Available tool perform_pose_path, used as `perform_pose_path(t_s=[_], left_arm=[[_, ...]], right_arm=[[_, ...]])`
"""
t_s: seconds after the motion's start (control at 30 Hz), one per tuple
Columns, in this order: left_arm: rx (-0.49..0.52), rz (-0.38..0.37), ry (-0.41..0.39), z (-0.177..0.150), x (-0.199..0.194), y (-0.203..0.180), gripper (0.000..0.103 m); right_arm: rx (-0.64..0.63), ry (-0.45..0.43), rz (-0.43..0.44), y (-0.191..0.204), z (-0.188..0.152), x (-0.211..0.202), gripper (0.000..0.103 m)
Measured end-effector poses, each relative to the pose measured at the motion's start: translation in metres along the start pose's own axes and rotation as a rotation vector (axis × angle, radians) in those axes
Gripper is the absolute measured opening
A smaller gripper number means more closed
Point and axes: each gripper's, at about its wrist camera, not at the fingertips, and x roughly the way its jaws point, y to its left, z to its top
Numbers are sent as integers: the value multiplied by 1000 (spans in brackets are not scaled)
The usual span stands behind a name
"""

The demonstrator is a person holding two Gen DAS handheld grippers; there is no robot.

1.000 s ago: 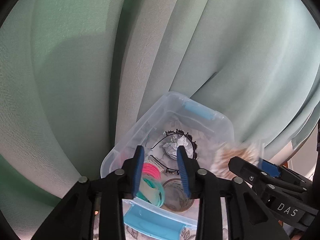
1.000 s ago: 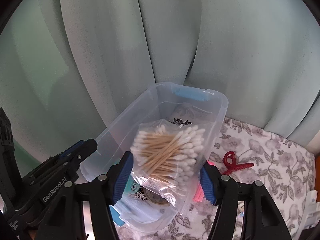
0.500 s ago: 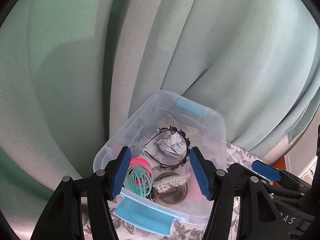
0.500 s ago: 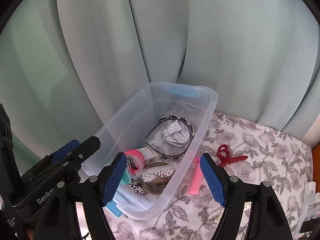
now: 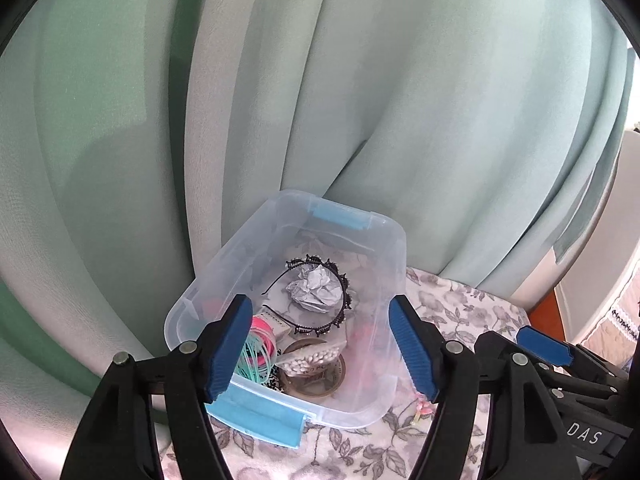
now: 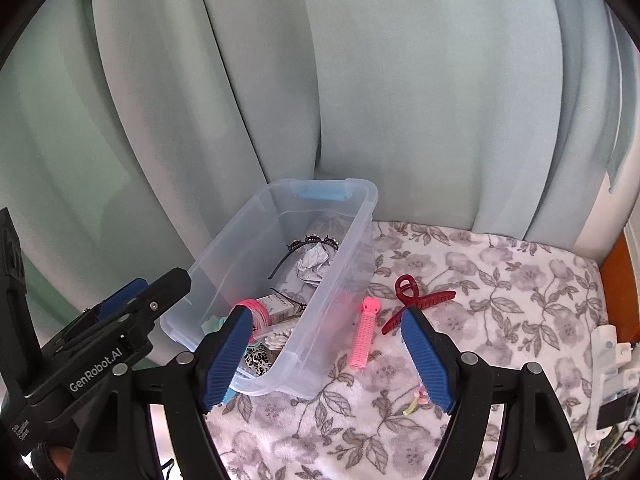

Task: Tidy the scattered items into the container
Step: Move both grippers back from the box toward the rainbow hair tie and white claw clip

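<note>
Holding my left hand-held gripper [image 5: 320, 348] released, jaws just widened, nothing between them, above the clear plastic container [image 5: 394, 240]. My right hand-held gripper [image 6: 326, 358] likewise released and empty. Inside the container: cotton swab bag [image 5: 310, 357], black headband [image 5: 340, 280], crumpled paper [image 5: 314, 290]. Pink hair roller [image 6: 365, 332] and red claw clip [image 6: 416, 300] lie outside on the floral cloth [image 6: 500, 280].

Left gripper [image 5: 320, 344]: jaws just opening, nothing between them
Clear bin [image 5: 394, 240]: holds black headband [image 5: 342, 298], crumpled paper [image 5: 314, 290], possibly cotton swabs [image 5: 310, 358]
Backdrop: green curtain [image 5: 400, 100]
</note>
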Motion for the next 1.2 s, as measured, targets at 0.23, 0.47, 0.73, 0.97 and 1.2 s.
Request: perform_pose_path(t_s=[0.23, 0.47, 0.73, 0.97, 1.2], left_arm=[[76, -20, -18, -5, -17, -29, 72], [150, -46, -27, -9, -33, -59, 73], [227, -84, 2, -18, -42, -97, 73], [278, -109, 58, -30, -35, -124, 73], [296, -111, 142, -47, -15, -135, 73]], right_arm=[[49, -36, -7, -22, -6, -28, 82], [104, -63, -23, -46, -12, -52, 82], [185, -97, -49, -75, -22, -77, 83], [297, -94, -105, -114, -43, -86, 84], [404, 42, -174, -146, -82, -64, 85]])
